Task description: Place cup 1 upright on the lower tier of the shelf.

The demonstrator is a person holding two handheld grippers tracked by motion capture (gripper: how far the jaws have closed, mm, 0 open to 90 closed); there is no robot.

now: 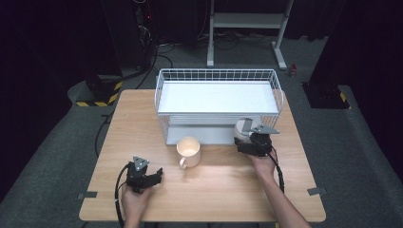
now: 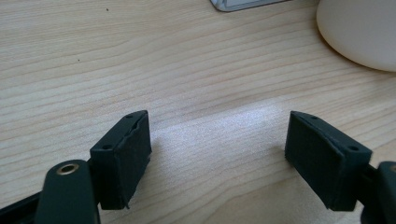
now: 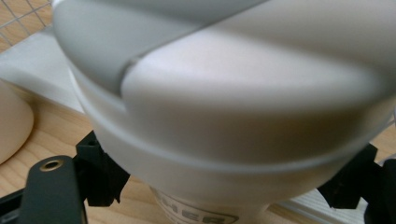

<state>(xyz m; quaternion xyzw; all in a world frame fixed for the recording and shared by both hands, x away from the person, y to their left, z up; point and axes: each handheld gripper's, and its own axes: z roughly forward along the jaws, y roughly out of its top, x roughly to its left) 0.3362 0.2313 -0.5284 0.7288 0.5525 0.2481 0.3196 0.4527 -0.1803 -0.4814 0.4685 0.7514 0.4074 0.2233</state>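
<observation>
A white cup with a grey lid (image 1: 245,128) is held just above the table in front of the white wire basket (image 1: 216,71). My right gripper (image 1: 247,139) is shut on it. In the right gripper view the cup (image 3: 224,93) sits close up, with the jaws pressed against its lower sides. A cream mug (image 1: 188,151) stands upright at the table's middle, handle toward the person. At the front left, my left gripper (image 1: 158,174) rests low over the wood. It is open (image 2: 217,154) with bare table between its jaws, and the mug (image 2: 364,32) lies beyond to the right.
The wire basket has two white shelves and takes up the back of the wooden table (image 1: 228,190). On the floor behind are a metal stand (image 1: 247,21), cables and a yellow-black striped base (image 1: 97,92). The mug (image 3: 11,121) is left of the held cup.
</observation>
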